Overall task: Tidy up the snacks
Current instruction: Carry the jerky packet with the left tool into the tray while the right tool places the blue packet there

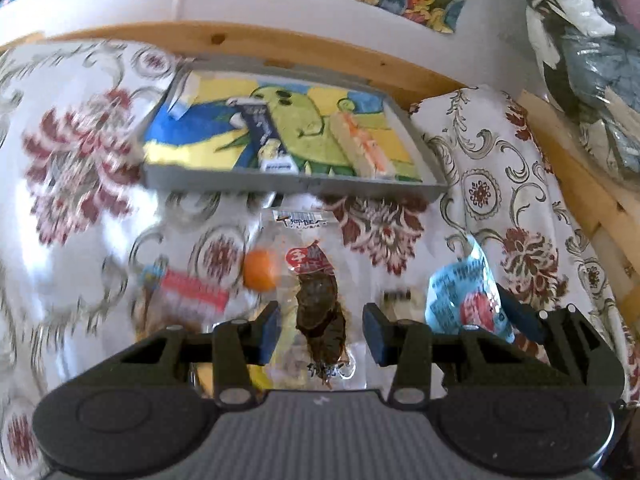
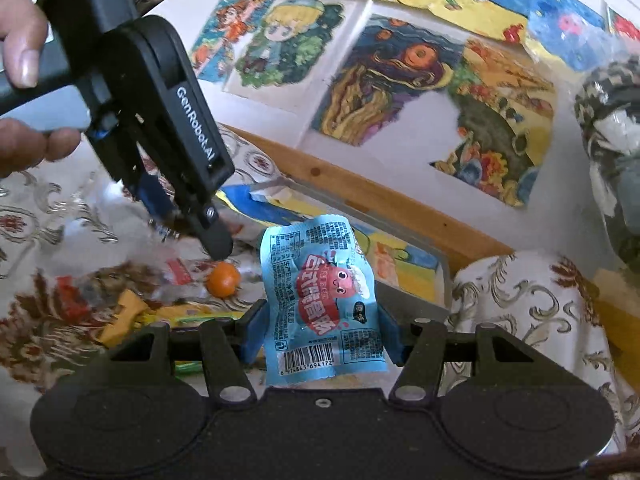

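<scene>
My right gripper is clamped on a light blue snack pouch, its blue pads pressed to both sides. The pouch shows a red cartoon face, red Chinese characters I cannot read, and a barcode at the bottom reading 6 974845 694172. Ahead and left of it, the left gripper comes in from above, its black casing printed "GenRobot.AI", with a hand around its handle.

My left gripper is spread wide with nothing between its pads. Straight below and between the open fingers lies a clear packet of dark dried meat with a red label and black Chinese writing, too blurred to read. Just left of it sits a small orange fruit, and further left a red and white wrapper, smeared by blur.

Beyond the left gripper stands a grey tray lined with a parrot drawing, holding a dark blue packet and an orange and white bar. The tray's near wall is close to the meat packet, leaving little room ahead. The floral cloth on the worktop lies open to the left; to the right it bunches up against a wooden rail. Children's drawings cover the wall behind.
</scene>
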A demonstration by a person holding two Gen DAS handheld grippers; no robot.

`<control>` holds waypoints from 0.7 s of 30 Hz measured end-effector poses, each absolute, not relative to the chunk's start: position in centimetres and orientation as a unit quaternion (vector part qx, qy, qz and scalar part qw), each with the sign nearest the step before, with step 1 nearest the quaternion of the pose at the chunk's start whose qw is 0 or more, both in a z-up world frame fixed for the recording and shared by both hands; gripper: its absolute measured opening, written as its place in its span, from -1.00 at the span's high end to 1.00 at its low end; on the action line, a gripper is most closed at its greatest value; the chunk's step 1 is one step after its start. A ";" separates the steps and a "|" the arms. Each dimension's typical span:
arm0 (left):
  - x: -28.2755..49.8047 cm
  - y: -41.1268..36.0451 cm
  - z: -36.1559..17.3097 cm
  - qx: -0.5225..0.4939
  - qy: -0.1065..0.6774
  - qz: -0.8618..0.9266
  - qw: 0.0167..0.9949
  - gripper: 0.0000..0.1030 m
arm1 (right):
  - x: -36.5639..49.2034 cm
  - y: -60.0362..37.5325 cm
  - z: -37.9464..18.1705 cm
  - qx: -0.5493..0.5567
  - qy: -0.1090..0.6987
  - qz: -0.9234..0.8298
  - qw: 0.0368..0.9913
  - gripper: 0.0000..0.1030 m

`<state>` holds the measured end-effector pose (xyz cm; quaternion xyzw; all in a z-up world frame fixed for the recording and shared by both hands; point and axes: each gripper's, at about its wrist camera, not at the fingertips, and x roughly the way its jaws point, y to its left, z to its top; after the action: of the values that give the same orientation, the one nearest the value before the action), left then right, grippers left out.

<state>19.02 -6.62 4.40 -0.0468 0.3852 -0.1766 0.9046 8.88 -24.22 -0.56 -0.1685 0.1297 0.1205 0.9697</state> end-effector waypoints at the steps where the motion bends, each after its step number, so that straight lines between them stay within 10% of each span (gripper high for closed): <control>1: 19.7 -6.9 4.5 -0.040 0.380 -0.179 0.907 0.07 | 9.3 -24.4 -0.8 -0.168 0.132 0.116 0.970 -0.15; 21: 33.2 -9.9 5.4 -0.097 0.268 -0.160 0.945 0.07 | 21.7 -26.4 3.2 -0.102 0.162 0.045 0.980 -0.15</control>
<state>33.20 -9.87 5.42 -0.0970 0.2677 -0.1603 0.9451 21.66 -26.43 3.19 -0.1023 0.1622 0.0448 0.9804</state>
